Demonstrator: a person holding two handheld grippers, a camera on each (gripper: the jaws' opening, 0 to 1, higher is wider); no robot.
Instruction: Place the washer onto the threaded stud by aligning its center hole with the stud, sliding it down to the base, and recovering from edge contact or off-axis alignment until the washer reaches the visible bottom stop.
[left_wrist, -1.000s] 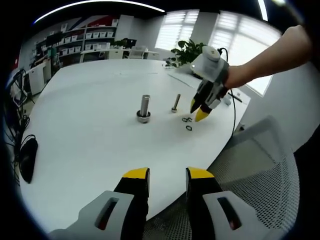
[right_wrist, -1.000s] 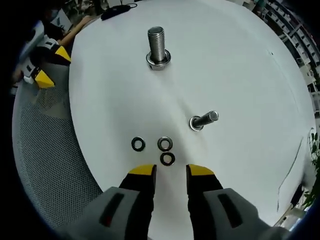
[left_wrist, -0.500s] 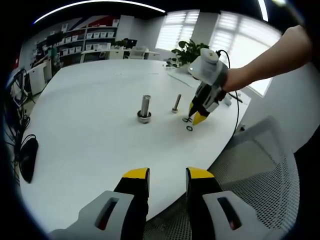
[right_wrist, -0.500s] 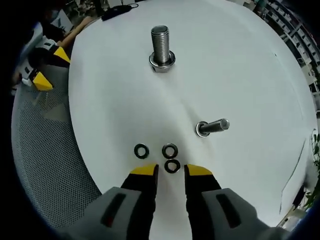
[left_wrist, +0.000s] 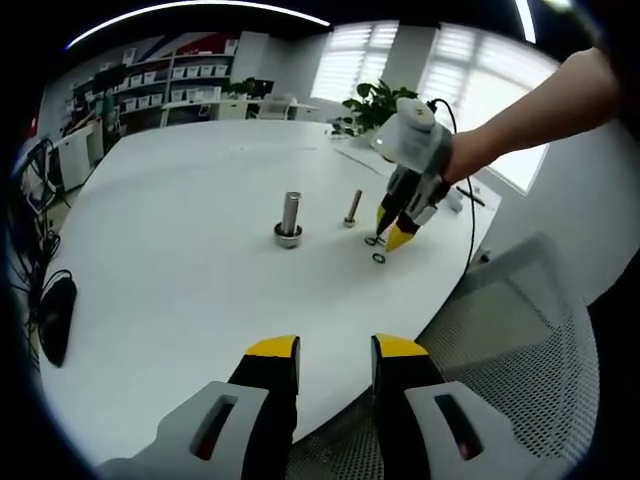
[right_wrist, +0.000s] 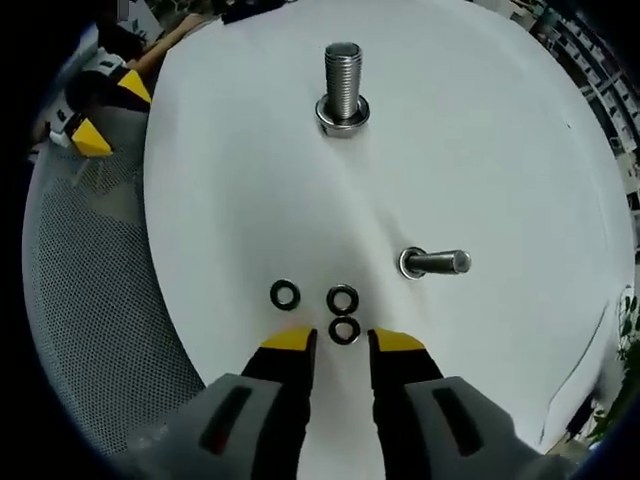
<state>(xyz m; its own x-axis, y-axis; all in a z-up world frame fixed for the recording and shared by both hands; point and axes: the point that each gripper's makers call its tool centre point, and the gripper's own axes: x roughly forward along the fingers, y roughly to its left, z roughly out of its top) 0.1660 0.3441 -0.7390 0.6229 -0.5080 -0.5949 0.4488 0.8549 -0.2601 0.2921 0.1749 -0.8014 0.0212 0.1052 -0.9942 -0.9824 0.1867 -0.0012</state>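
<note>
Our right tongs (right_wrist: 336, 342) hang parted over the white counter (right_wrist: 500, 130), grasping nothing, tips straddling the nearest washer (right_wrist: 344, 330). Two more washers (right_wrist: 342, 298) lie just beyond it, near the counter's edge, with a mesh chair (right_wrist: 90, 300) past that edge. Ahead of the tips, the small stud (right_wrist: 435, 263) and, further on, the large stud (right_wrist: 343, 88) stand amid bare surface. Our left tongs (left_wrist: 334, 352) wait unclenched, empty, off the counter's rim.
</note>
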